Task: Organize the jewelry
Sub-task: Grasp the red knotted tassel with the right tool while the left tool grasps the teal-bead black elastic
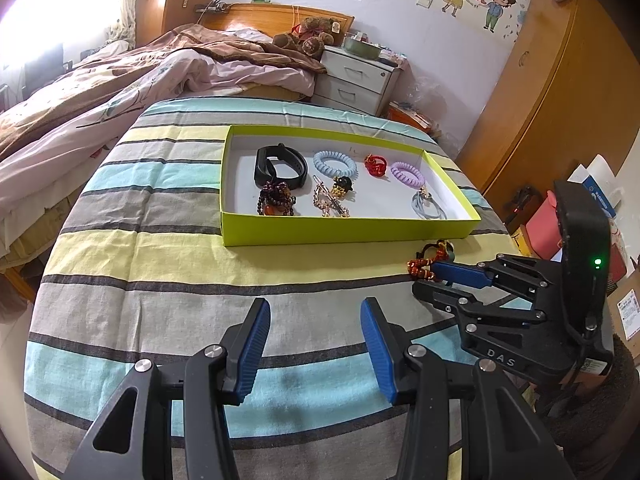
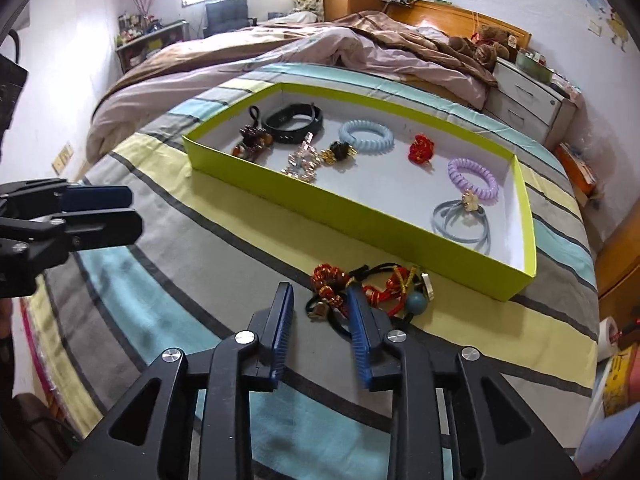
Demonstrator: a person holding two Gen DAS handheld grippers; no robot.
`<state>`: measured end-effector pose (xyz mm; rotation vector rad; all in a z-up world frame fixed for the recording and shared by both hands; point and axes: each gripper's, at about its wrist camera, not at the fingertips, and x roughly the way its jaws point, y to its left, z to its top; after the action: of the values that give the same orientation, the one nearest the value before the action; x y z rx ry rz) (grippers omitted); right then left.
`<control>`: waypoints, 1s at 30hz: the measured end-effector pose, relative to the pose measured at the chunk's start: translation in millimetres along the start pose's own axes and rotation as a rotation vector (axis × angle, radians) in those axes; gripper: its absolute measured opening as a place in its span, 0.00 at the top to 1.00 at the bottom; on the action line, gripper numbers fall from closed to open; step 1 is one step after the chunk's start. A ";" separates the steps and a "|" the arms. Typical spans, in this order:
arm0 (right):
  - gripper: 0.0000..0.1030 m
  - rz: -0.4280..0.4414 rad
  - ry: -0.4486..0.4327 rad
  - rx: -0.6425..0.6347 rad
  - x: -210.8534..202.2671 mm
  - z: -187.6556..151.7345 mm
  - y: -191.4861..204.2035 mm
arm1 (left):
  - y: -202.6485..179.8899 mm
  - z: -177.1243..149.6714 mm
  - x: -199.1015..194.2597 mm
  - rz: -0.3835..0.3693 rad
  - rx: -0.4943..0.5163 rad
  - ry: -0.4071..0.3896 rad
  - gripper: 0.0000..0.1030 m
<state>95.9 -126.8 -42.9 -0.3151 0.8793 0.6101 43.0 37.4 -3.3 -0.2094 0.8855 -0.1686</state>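
Lime-green tray lies ahead of both tools, already holding most pieces. Just before the right tool, spread and empty, sits the leftover tangle of trinkets; it must advance, then pinch. Left tool hangs spread, idle.

We find the tray lying on the striped cloth, with the bed behind it and the nightstand to the bed's right. In the tray, from left to right in the left wrist view, the watch band, a coil tie, a small knot and a second coil tie sit along the back; the bead bracelet, chain and thin loop lie nearer the front wall. Before the tray's right end a tangled heap lies on the cloth, the right gripper at its near edge, the left gripper well to its left over bare cloth.
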 end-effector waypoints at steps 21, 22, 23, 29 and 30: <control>0.91 0.056 -0.115 0.111 -30.9 -1.8 -19.3 | -11.3 2.2 4.5 0.011 0.022 0.008 0.55; 0.91 0.076 -0.132 0.129 -34.8 -2.0 -22.4 | -12.8 2.9 5.2 0.012 0.024 0.010 0.55; 0.91 0.109 -0.153 0.149 -39.6 -2.4 -26.2 | -14.0 2.8 5.8 0.014 0.024 0.011 0.55; 0.91 0.118 -0.235 0.212 -64.9 -4.9 -40.1 | -27.2 7.1 12.7 -0.009 0.045 0.022 0.55; 0.91 0.114 -0.248 0.218 -69.9 -6.4 -42.8 | -30.3 8.7 14.8 -0.016 0.049 0.023 0.55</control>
<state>84.4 -189.3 9.3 0.0085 0.7196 0.6368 57.2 5.7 -1.5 -0.1694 0.9022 -0.2079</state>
